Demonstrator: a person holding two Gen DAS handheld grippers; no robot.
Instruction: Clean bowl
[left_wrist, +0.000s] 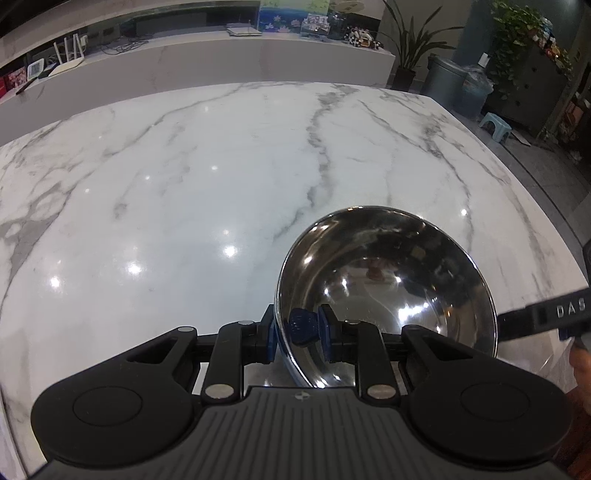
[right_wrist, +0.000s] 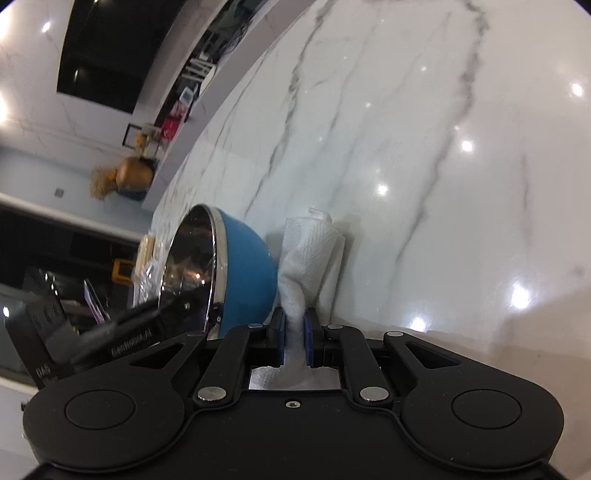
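Note:
A bowl (left_wrist: 388, 277), shiny steel inside and blue outside, sits low on the right of the white marble table (left_wrist: 184, 184). My left gripper (left_wrist: 297, 334) is shut on its near rim, one blue pad outside the wall and one inside. In the right wrist view the bowl (right_wrist: 243, 266) shows its blue side, with its opening turned to the left. My right gripper (right_wrist: 293, 332) is shut on a crumpled white paper towel (right_wrist: 306, 258), which stands just right of the bowl's outer wall, outside it. A black finger of the left gripper (right_wrist: 122, 332) reaches in from the lower left.
Behind the table runs a long white counter (left_wrist: 221, 55) with routers and boxes. Potted plants (left_wrist: 413, 48), a grey bin (left_wrist: 445, 81) and a small blue stool (left_wrist: 495, 125) stand past the table's far right corner. Clear wrapping (right_wrist: 147, 266) lies beyond the bowl.

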